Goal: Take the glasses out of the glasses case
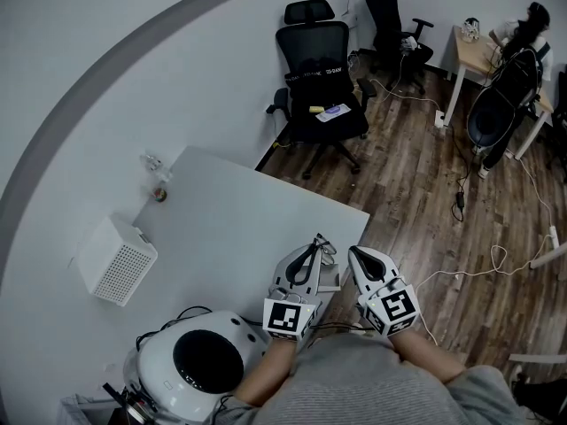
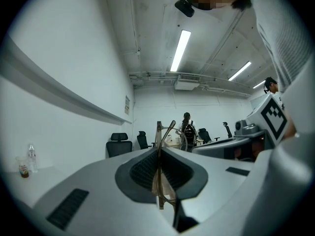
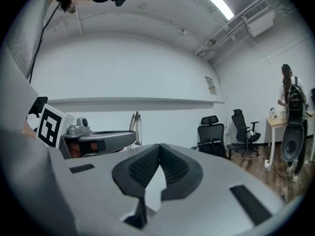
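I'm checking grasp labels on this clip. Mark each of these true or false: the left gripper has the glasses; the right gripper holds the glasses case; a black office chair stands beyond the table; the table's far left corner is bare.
1. The left gripper is shut on the glasses. True.
2. The right gripper holds the glasses case. False: its jaws are together with nothing between them.
3. A black office chair stands beyond the far edge of the table. True.
4. The table's far left corner is bare. False: a bottle and a small cup stand there.
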Demonstrator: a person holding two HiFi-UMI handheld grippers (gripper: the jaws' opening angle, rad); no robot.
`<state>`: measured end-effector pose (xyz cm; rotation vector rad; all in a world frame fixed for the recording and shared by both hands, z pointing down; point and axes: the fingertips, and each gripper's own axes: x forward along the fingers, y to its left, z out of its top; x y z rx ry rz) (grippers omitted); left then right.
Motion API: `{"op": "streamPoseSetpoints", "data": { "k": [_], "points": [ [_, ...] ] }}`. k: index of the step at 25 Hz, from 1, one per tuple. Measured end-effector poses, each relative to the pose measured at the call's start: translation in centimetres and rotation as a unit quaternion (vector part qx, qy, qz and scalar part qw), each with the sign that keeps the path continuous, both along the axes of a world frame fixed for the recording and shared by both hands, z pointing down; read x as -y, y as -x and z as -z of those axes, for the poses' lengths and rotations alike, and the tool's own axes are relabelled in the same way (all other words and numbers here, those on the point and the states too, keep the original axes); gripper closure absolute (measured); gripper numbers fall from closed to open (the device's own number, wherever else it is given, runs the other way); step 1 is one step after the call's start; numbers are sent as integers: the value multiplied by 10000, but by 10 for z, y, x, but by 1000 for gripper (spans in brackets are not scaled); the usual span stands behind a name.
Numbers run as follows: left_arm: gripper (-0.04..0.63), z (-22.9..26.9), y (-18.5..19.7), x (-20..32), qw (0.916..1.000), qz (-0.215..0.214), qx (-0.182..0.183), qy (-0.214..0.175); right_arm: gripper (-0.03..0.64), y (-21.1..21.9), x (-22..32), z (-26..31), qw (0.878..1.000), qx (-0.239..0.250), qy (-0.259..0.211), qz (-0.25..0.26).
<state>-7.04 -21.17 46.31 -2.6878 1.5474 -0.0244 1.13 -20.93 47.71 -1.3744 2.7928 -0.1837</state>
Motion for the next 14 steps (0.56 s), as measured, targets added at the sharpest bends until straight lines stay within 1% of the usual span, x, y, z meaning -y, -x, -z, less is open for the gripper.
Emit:
{"op": "streamPoseSetpoints", "data": {
  "k": [9,14],
  "points": [
    [565,2,-1,0,10000,-2,-27,-31,604,-2,0,-5,10000,49,66,35],
    [565,-2,-1,0,10000,-4,-57,30,603,-3,1,-8,9999,62,93,50]
  ]
}}
